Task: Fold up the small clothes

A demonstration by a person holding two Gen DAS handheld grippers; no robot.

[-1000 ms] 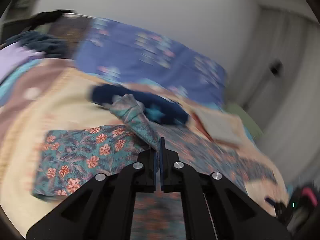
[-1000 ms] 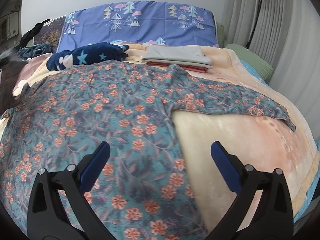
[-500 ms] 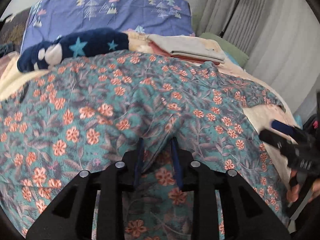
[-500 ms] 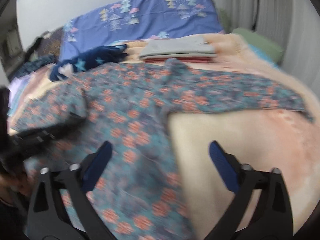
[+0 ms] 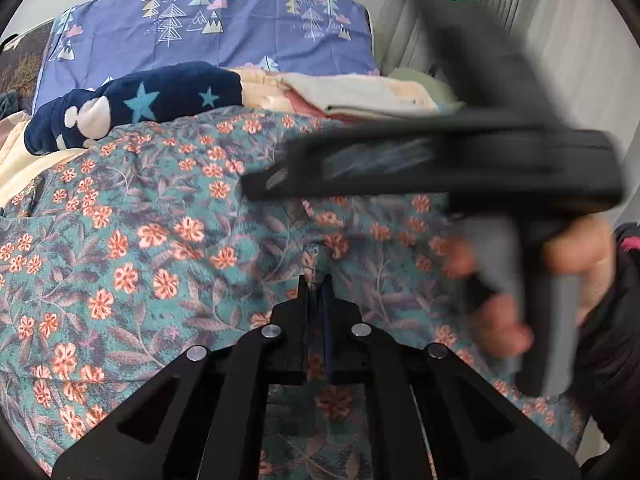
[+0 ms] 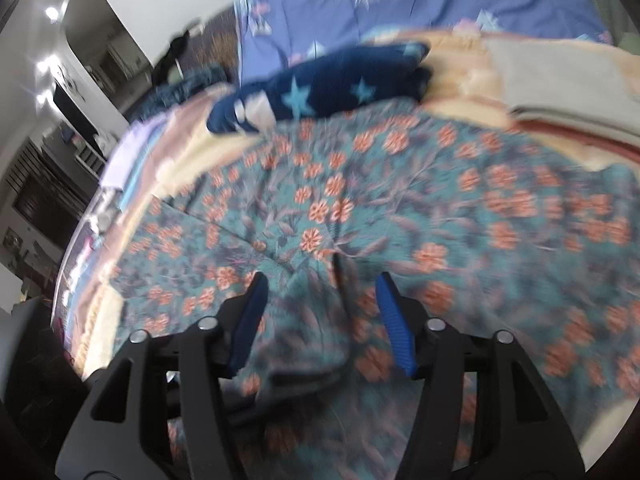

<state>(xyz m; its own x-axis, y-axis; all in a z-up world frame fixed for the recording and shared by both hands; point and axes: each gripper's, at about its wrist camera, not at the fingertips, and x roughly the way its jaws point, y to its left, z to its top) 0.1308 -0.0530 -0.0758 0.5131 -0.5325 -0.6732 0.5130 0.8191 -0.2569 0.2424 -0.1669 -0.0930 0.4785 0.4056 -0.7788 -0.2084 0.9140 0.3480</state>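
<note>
Lying spread across the bed (image 5: 24,168), the floral garment (image 5: 160,240) in teal with orange flowers covers most of the cream blanket. At the far left of the left wrist view a navy star-patterned plush (image 5: 132,108) rests just past the garment's far edge, in front of a blue pillow (image 5: 224,28) printed with trees. To its right sits a small stack of folded clothes (image 5: 360,100), cream on top and reddish beneath; no box or basket shows in either view. Low in the middle, the left gripper (image 5: 316,280) has its jaws pressed together on a raised pinch of the floral cloth. Right of that, the right gripper (image 6: 320,300), blurred, crosses above the garment, carried by the person's right hand (image 5: 560,272) in a dark sleeve. In its own view its blue pads (image 6: 394,320) stand apart and are closing, with a ridge of the floral cloth rising between them; they do not yet press on it.
</note>
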